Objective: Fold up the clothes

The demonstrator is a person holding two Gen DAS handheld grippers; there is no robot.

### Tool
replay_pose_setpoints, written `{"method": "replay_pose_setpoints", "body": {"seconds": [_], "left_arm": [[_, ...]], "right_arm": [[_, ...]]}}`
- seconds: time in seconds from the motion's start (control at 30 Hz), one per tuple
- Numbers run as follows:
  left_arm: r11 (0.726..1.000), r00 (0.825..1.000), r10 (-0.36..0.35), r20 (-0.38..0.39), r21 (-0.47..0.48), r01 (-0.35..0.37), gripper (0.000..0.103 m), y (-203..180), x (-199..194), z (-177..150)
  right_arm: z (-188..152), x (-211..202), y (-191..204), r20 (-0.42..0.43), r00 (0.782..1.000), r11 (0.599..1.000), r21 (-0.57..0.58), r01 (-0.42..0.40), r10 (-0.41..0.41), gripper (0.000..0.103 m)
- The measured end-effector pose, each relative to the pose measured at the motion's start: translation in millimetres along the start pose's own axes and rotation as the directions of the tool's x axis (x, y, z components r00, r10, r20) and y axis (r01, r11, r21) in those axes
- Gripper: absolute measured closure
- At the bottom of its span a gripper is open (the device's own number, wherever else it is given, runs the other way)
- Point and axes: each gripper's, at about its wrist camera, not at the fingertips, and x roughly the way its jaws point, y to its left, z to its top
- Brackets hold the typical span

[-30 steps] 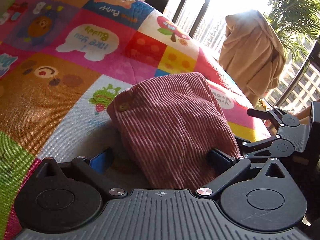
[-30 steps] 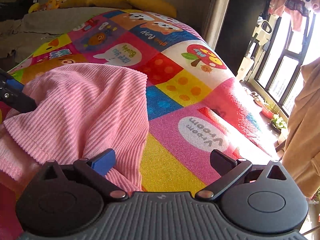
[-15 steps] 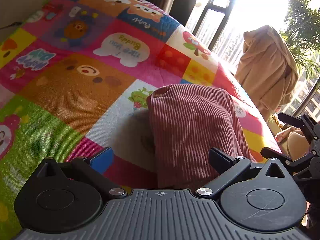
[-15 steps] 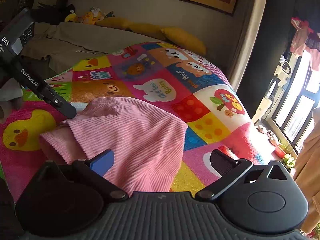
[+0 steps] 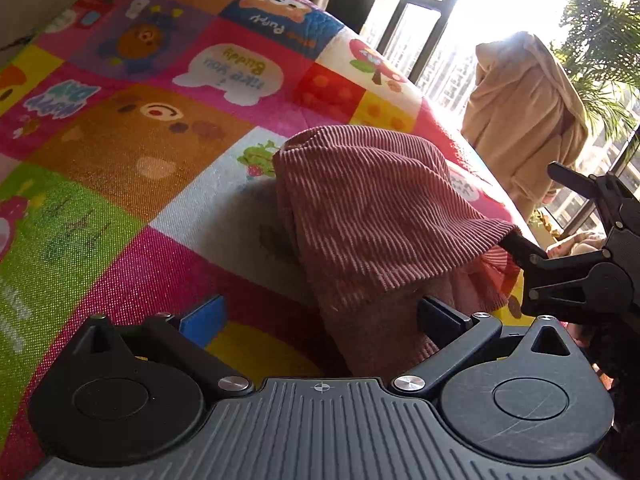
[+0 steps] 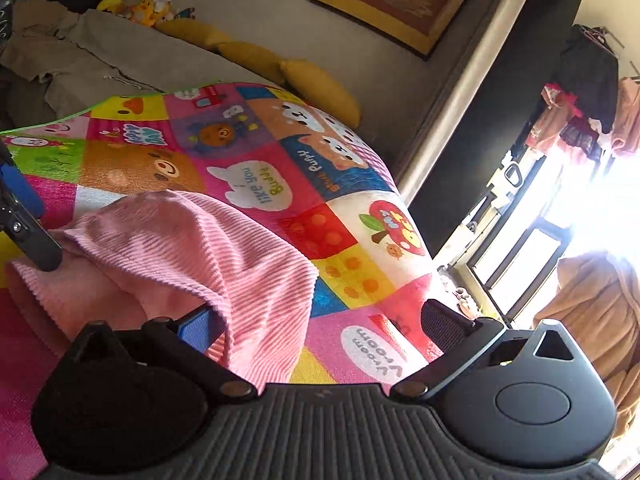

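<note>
A pink ribbed garment [image 5: 372, 216] lies folded in a heap on the colourful cartoon quilt [image 5: 132, 148]. My left gripper [image 5: 320, 320] is open just in front of it, the garment's near edge lying between the blue pad and the black finger. My right gripper [image 6: 320, 326] is open too. The garment [image 6: 224, 256] drapes over its left, blue-padded finger [image 6: 196, 330]. In the left wrist view the right gripper [image 5: 530, 205] comes in from the right, its lower finger tucked under the raised cloth edge. The left gripper's finger [image 6: 32, 236] shows at the far left of the right wrist view.
The quilt [image 6: 352, 248] covers a bed and drops off toward a bright window [image 6: 532, 248]. A beige robe [image 5: 524, 116] hangs by the window beside a plant [image 5: 600, 40]. Yellow pillows [image 6: 316, 88] and a beige blanket [image 6: 80, 52] lie at the head, framed pictures above.
Both grippers have drawn back and risen from the garment. The left one no longer straddles the cloth. The cloth edge now rides on the right gripper's left finger, lifted off the quilt.
</note>
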Motion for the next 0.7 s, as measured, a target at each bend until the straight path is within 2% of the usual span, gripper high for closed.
{"method": "replay_pose_setpoints", "body": {"seconds": [0.1, 0.27, 0.33, 0.43, 0.6, 0.63, 0.7], "left_arm": [[1.0, 1.0, -0.01, 0.002, 0.0, 0.01, 0.0, 0.0, 0.0, 0.7], [0.999, 0.999, -0.037, 0.033, 0.0, 0.037, 0.0, -3.0, -4.4, 7.1], [0.999, 0.998, -0.05, 0.044, 0.005, 0.05, 0.0, -6.7, -5.1, 9.9], [0.994, 0.991, -0.105, 0.078, 0.035, 0.103, 0.0, -17.9, -9.8, 15.9], [0.976, 0.972, -0.205, 0.115, 0.092, 0.195, 0.0, -34.6, -7.6, 23.9], [0.974, 0.97, -0.215, 0.11, 0.094, 0.205, 0.0, -36.4, -4.2, 24.3], [0.973, 0.972, -0.219, 0.084, 0.088, 0.212, 0.0, -38.6, 5.8, 23.0]], "right_arm": [[-13.7, 3.0, -4.7, -0.041, 0.998, 0.999, -0.03, 0.041, -0.042, 0.0], [-22.1, -7.3, 1.7, -0.061, 0.995, 0.997, -0.012, -0.08, 0.079, 0.0], [-23.7, -7.3, 14.2, -0.052, 0.995, 0.995, -0.049, -0.084, 0.081, 0.0], [-21.3, -4.3, 23.3, 0.001, 0.999, 0.992, -0.117, 0.034, -0.034, 0.0], [-7.3, -16.8, -8.6, 0.099, 0.975, 0.979, -0.004, 0.202, -0.201, 0.0], [-6.0, -18.5, -14.1, 0.106, 0.969, 0.974, 0.018, 0.225, -0.225, 0.0], [-9.1, -12.7, -16.6, 0.054, 0.984, 0.986, 0.027, 0.167, -0.168, 0.0]]}}
